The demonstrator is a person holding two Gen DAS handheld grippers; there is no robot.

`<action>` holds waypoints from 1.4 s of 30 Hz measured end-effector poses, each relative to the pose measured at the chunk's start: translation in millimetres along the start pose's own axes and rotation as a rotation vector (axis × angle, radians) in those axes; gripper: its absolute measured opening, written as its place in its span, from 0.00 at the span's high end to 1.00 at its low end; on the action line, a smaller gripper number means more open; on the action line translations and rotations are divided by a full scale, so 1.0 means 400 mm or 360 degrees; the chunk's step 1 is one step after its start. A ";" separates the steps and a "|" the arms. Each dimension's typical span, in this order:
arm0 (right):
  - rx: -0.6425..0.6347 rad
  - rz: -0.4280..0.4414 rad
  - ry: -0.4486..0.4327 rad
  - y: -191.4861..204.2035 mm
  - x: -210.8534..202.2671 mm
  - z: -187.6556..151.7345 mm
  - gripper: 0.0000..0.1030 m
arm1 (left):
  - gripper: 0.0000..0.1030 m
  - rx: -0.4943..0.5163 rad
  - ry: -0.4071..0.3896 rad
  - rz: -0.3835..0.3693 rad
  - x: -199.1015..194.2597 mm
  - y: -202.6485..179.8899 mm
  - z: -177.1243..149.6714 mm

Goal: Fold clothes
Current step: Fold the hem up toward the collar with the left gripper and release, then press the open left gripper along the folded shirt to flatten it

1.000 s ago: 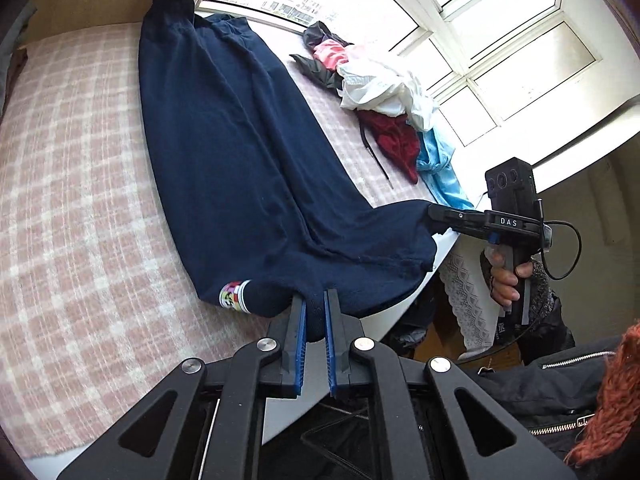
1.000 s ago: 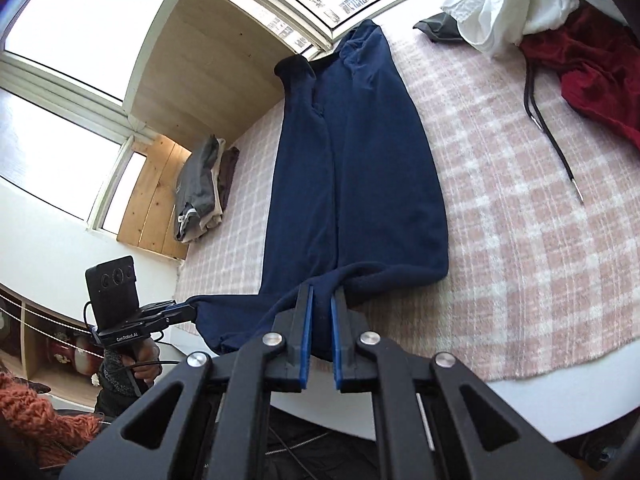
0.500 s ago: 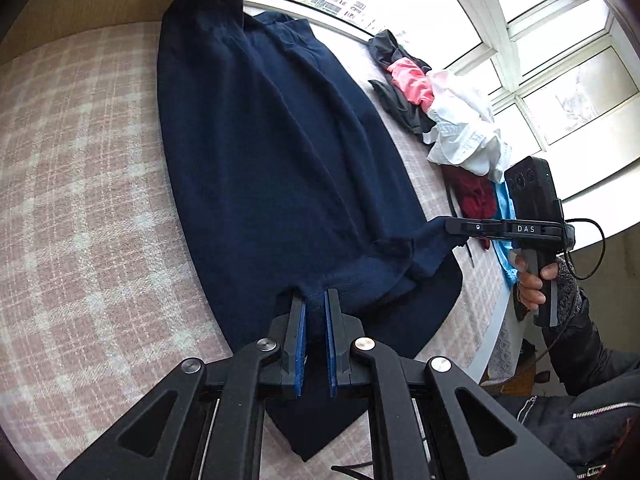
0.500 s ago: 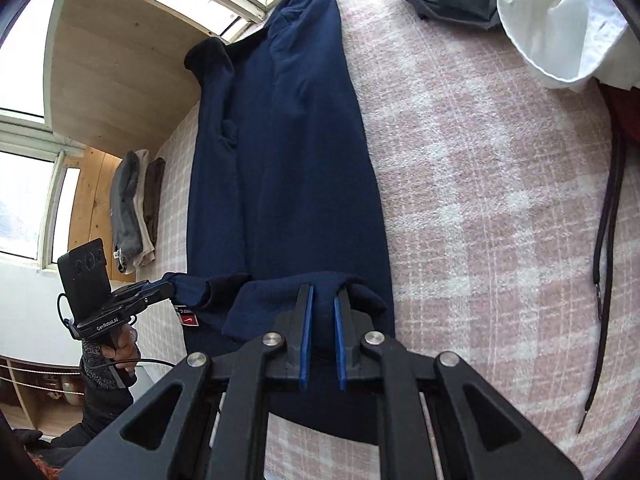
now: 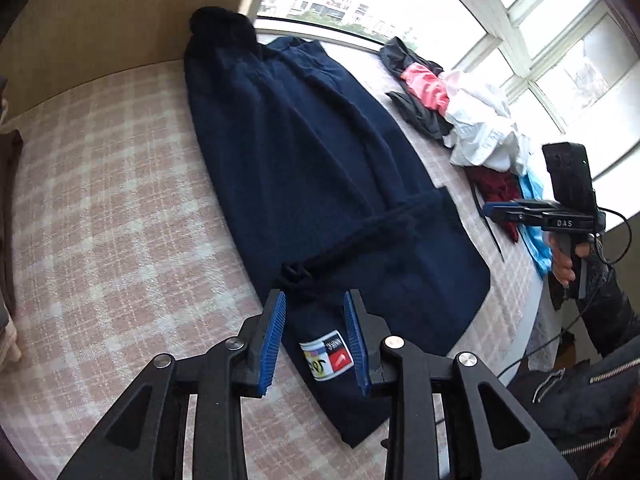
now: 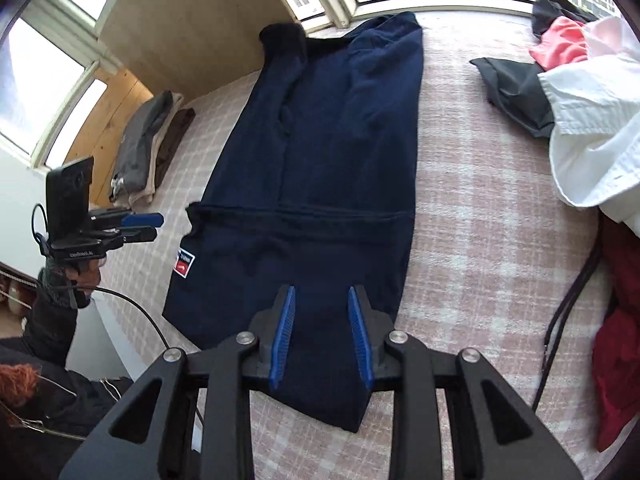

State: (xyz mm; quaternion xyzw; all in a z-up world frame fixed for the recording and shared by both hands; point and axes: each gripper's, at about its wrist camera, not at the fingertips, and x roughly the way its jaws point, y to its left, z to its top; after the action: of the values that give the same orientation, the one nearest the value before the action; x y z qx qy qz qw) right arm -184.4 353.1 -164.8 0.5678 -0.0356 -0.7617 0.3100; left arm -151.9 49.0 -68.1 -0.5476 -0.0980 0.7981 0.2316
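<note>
A long navy garment (image 5: pixel 320 184) (image 6: pixel 328 152) lies flat on the pink checked cover (image 5: pixel 100 220) (image 6: pixel 480 220), its near end folded back over itself. A coloured label (image 5: pixel 326 356) (image 6: pixel 185 263) shows on that fold's left corner. My left gripper (image 5: pixel 315 308) hovers over that corner, jaws opening, the cloth lying below and free of the pads. My right gripper (image 6: pixel 322 304) hovers over the fold's right part, jaws opening too, nothing pinched. Each gripper also appears in the other's view: the right gripper (image 5: pixel 490 211), the left gripper (image 6: pixel 156 227).
A heap of loose clothes (image 5: pixel 472 132) (image 6: pixel 580 92), white, pink, red and dark, lies to the right near the window. A folded stack (image 6: pixel 148 148) sits at the far left by the wooden wall. The person's dark sleeve (image 5: pixel 608 312) is at the bed's near edge.
Both grippers carried the garment's near end forward over itself, laid it down and opened, letting the cloth go. The label corner now rests flat on the fold.
</note>
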 end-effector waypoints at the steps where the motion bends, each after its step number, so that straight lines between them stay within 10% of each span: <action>1: -0.0032 0.0000 0.0023 0.011 0.029 0.000 0.73 | 0.72 0.0067 0.0028 -0.0035 0.003 -0.019 -0.012; 6: 0.0059 -0.0065 0.0068 -0.021 0.122 0.023 0.76 | 0.70 0.0045 0.0088 -0.0116 0.121 -0.029 0.009; 10: 0.0102 -0.0142 0.0031 -0.046 0.062 -0.005 0.75 | 0.85 -0.0161 -0.0015 0.0097 0.125 0.068 0.041; 13: 0.0097 -0.0110 0.0001 -0.038 0.029 -0.048 0.74 | 0.71 -0.0298 -0.0180 0.0166 0.037 0.107 0.028; 19: -0.0010 -0.0185 0.0057 -0.002 0.074 -0.088 0.74 | 0.63 -0.0114 -0.0056 -0.0081 0.049 0.035 -0.030; 31: -0.0019 -0.0209 -0.0097 0.011 -0.023 -0.184 0.61 | 0.62 -0.0032 0.0001 0.0118 0.007 -0.036 -0.166; 36: -0.0168 -0.0348 0.0075 0.028 0.039 -0.194 0.61 | 0.62 0.0006 0.0041 0.0066 0.057 -0.070 -0.204; 42: -0.0170 -0.0282 -0.0010 0.044 -0.023 -0.176 0.61 | 0.57 0.0298 0.0079 0.0217 0.019 -0.125 -0.234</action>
State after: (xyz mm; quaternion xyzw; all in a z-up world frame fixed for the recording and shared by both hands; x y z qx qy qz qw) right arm -112.8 364.5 -174.8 0.5490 0.0544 -0.7888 0.2710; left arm -54.8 87.3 -89.5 -0.5485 0.0203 0.8039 0.2291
